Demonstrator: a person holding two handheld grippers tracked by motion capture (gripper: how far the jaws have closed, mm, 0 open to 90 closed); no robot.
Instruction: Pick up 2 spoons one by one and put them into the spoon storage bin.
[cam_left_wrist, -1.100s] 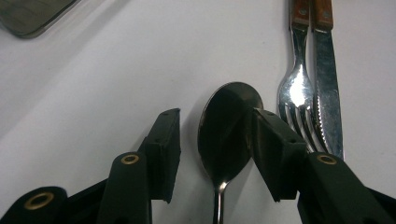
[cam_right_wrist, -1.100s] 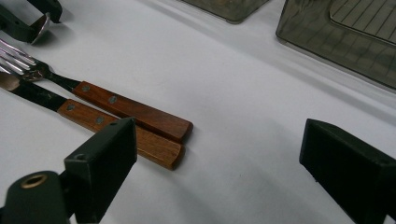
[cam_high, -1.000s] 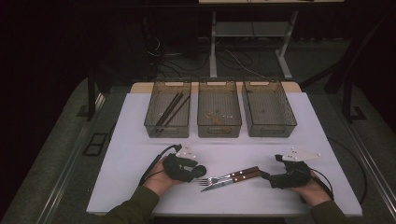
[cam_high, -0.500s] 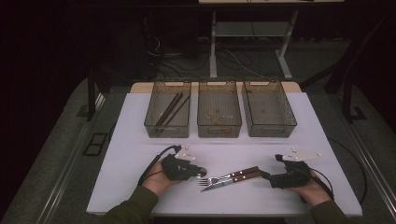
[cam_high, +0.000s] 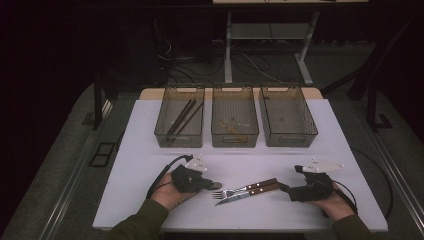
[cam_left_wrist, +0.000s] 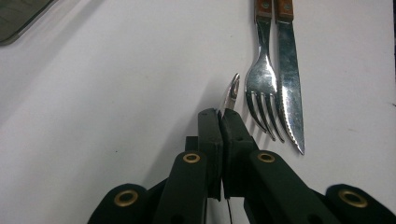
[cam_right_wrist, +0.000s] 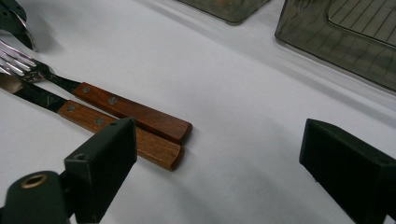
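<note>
Left forearm: it is seen entering from the bottom edge in the high view, in a dark olive sleeve, and is angled toward the right
Left hand (cam_high: 165, 194): it is wrapped around the gripper body, low over the table
Left gripper (cam_left_wrist: 220, 119): the jaws have just been closing and are now pressed together; a thin piece of metal is pinched between the tips
Right forearm: it is seen at the bottom right corner, angled toward the left
Right hand (cam_high: 336, 204): it is kept behind the gripper body
Right gripper (cam_right_wrist: 217, 154): the jaws are held wide apart, with nothing between them
</note>
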